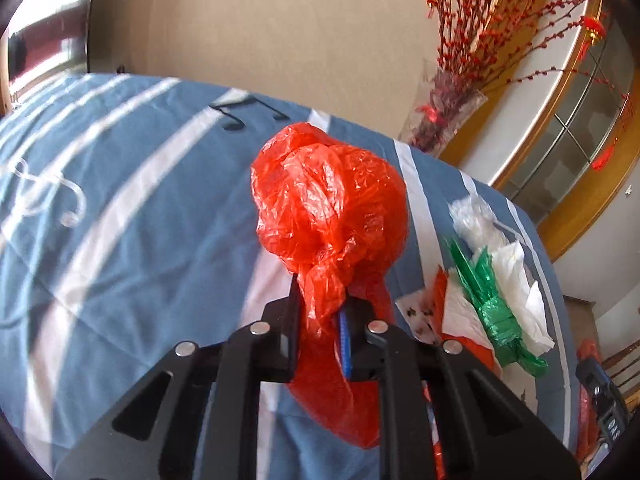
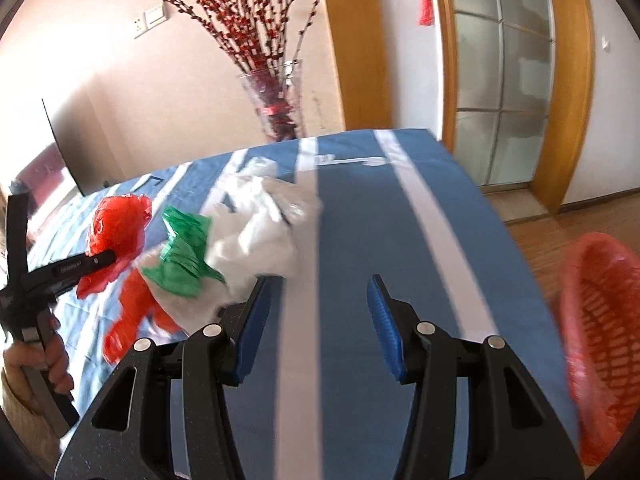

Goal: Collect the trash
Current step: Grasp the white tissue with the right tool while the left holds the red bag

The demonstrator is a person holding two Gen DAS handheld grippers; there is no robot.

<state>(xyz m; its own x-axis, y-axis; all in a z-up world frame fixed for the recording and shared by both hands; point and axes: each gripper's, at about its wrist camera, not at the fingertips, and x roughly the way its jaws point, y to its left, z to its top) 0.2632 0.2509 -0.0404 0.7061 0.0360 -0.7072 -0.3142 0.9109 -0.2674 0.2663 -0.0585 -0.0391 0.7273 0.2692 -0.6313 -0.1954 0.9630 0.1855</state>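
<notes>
My left gripper (image 1: 322,300) is shut on the knot of a crumpled red plastic bag (image 1: 328,196) and holds it above the blue striped cloth (image 1: 132,216). The right wrist view shows that gripper (image 2: 106,258) and the red bag (image 2: 118,224) at the left. My right gripper (image 2: 320,292) is open and empty over the cloth (image 2: 360,220). A pile of trash lies between them: a green plastic bag (image 2: 186,256), white crumpled plastic and paper (image 2: 260,224) and a red-orange wrapper (image 2: 134,312). The pile also shows in the left wrist view (image 1: 492,292).
A red mesh basket (image 2: 604,340) lined with a bag stands off the table's right edge. A glass vase of red branches (image 2: 276,100) stands behind the table. A wooden-framed glass door (image 2: 504,80) and wooden floor lie to the right. A dark screen (image 2: 64,152) is at far left.
</notes>
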